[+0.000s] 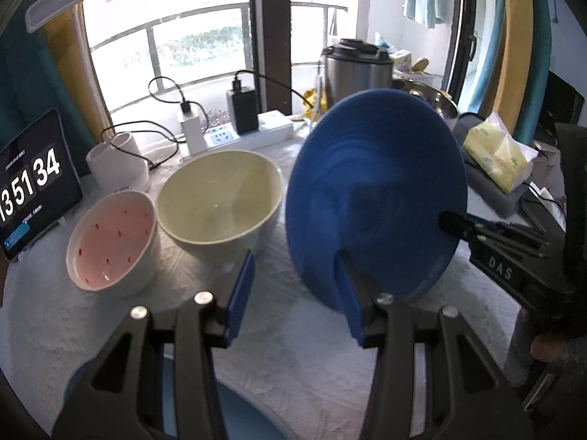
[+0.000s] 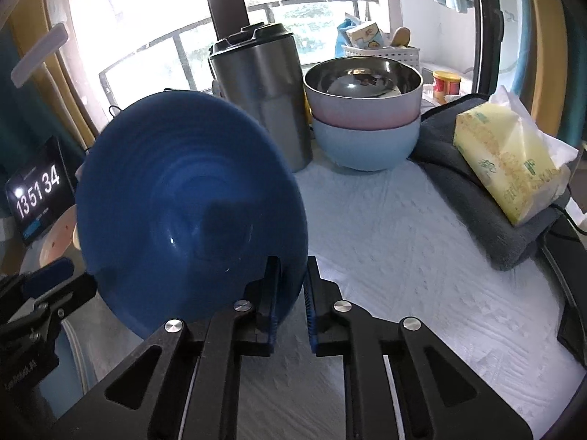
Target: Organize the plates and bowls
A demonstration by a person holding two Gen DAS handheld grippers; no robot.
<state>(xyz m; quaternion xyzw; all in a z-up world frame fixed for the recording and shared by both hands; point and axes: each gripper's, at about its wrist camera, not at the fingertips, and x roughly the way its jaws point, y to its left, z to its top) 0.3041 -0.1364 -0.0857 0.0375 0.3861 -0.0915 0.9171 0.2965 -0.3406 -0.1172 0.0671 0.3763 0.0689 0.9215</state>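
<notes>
Right gripper (image 2: 290, 306): reaches forward low over the surface, fingers narrowed onto the rim of the blue plate (image 2: 190, 212), one pad on each face; in the left wrist view it comes in from 3 o'clock (image 1: 453, 222) and grips the plate's edge.
Left gripper (image 1: 297, 293): held level above the surface, jaws wide apart and holding nothing; its right finger (image 1: 352, 293) overlaps the plate's lower edge, though whether it touches I cannot tell.
Blue plate: lifted off the surface and tilted nearly on edge, its concave face turned toward both cameras.
Cream bowl (image 1: 220, 203): upright on the surface at 11 o'clock from the left gripper, just left of the plate.
Pink bowl (image 1: 112, 238): upright, just beside the cream bowl at its 8 o'clock, red specks inside.
Stacked bowls (image 2: 363, 110): at 1 o'clock from the right gripper, a pink-sided metal bowl nested in a light blue one.
Steel canister (image 2: 262, 91): just left of the stack, behind the plate.
Tissue pack (image 2: 506, 161): at 2 o'clock on a folded grey towel (image 2: 488, 220).
Clock tablet (image 1: 31, 183): at the far left, reading 13 51 34.
Surface (image 2: 422, 275): covered with a white textured cloth.
</notes>
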